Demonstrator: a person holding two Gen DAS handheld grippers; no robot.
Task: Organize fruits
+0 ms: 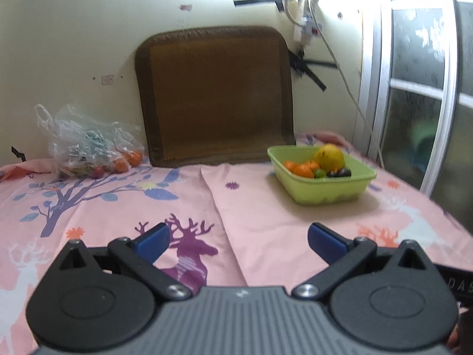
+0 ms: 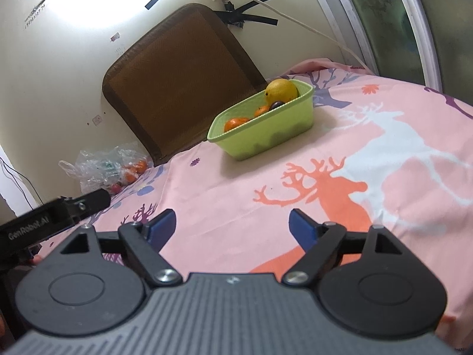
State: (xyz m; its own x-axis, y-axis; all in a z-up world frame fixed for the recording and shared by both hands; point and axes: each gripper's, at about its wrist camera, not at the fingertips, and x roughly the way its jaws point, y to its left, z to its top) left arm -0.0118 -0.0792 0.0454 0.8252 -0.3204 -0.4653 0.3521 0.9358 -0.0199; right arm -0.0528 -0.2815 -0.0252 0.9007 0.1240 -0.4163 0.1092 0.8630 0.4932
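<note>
From the left wrist, the left gripper (image 1: 238,238) hangs spread and empty over the bed (image 1: 254,216); the next fruit should come from the plastic bag (image 1: 85,142) at the far left edge.

From the right wrist, the right gripper (image 2: 232,226) is spread, empty. One green basket (image 2: 263,124) near the far right corner shows one yellow fruit (image 2: 280,90), about three oranges (image 2: 235,123).

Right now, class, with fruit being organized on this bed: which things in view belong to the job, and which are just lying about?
Belong to the job:
green tub holding fruit
yellow fruit
oranges in the tub
plastic bag with more fruit
left hand-held gripper and right hand-held gripper, both open and empty

Just lying about:
brown mat against the wall
power strip and cable
pink deer bedsheet
</note>
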